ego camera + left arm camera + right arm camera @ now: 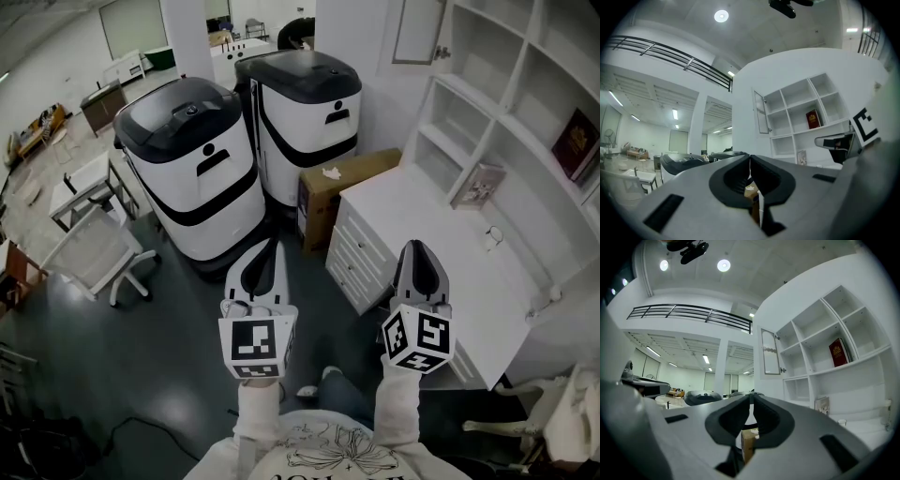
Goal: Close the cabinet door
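The cabinet door is a narrow white-framed panel that stands swung out from the top left of the white shelf unit, with a small knob at its lower edge. It also shows as the door in the left gripper view and the door in the right gripper view, far ahead and above the jaws. My left gripper and right gripper are held side by side, pointing level, well short of the door. Both are shut with nothing between the jaws.
A white desk with drawers runs under the shelves, close to the right gripper. A red book and a leaning book sit on the shelves. A cardboard box, two large white-and-black machines and a white chair stand on the floor.
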`<move>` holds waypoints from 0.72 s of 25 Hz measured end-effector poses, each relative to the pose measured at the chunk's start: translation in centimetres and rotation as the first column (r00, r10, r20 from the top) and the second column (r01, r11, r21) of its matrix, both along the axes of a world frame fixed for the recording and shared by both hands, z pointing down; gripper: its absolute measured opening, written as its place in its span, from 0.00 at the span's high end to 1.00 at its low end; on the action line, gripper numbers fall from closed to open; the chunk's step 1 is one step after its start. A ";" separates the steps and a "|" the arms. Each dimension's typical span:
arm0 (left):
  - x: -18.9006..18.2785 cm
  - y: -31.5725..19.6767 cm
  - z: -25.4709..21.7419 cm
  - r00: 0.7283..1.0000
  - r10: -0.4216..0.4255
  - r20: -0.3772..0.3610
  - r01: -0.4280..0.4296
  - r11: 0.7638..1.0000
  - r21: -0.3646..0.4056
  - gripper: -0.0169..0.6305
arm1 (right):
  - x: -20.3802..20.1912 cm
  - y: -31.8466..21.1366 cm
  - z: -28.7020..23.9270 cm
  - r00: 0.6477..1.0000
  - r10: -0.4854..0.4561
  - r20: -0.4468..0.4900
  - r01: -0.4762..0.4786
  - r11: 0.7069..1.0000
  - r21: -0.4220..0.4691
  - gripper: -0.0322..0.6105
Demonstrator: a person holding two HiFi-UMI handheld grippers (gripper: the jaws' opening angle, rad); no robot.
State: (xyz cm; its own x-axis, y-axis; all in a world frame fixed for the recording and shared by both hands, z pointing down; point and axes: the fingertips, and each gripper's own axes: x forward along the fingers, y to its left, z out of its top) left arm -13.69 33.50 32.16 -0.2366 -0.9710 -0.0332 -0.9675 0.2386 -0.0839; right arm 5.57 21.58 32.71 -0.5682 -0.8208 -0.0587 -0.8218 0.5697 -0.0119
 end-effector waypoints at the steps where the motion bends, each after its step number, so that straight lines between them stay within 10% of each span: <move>1: -0.2 -0.3 0.0 1.000 0.001 0.000 -0.001 1.000 -0.001 0.97 | -0.2 -0.3 0.0 1.000 0.001 0.002 -0.001 1.000 -0.003 0.92; 18: -3.7 -13.2 -0.3 1.000 -0.020 0.011 0.021 1.000 -0.005 0.97 | -3.8 -14.5 -0.2 1.000 -0.006 0.025 0.007 1.000 -0.010 0.92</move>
State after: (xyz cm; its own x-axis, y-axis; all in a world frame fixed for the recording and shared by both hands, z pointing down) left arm -17.44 20.32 31.88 -0.2561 -0.9662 -0.0308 -0.9614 0.2579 -0.0962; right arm 1.78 7.04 32.54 -0.5721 -0.8176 -0.0650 -0.8173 0.5749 -0.0380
